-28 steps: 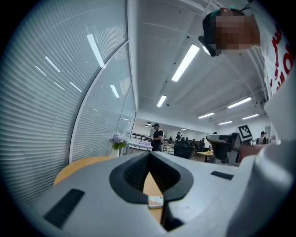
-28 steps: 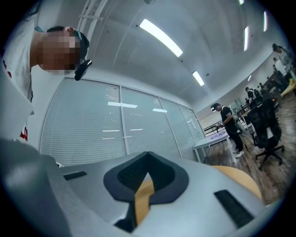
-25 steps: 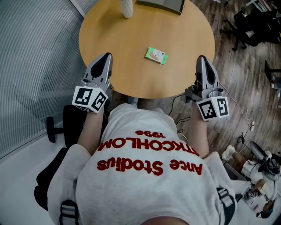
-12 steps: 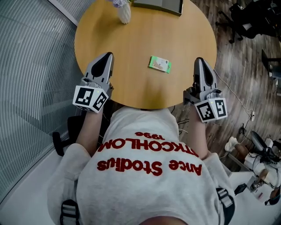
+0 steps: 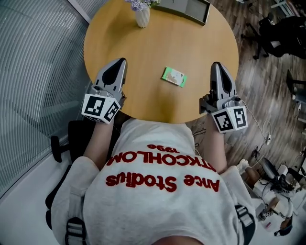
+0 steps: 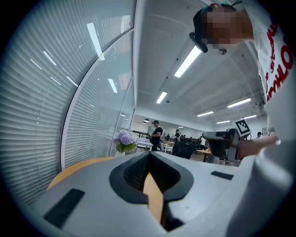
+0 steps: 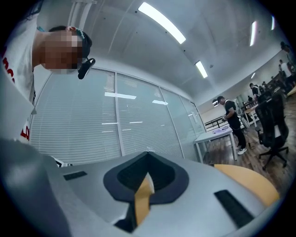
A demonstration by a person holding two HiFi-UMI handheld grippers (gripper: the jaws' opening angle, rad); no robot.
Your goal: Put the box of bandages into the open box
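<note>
Task not begun. Bandage box [image 5: 173, 76] lies untouched mid-table [image 5: 143, 52], nearer near edge. Open box [image 5: 204, 13] at far edge. Left gripper [image 5: 120, 65] and right gripper [image 5: 217, 68] flank near edge, jaws pressed together, empty. Pick-up and placing remain.

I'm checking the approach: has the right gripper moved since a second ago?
Yes. The right gripper has come further forward over the near rim of the round table, towards its middle.
</note>
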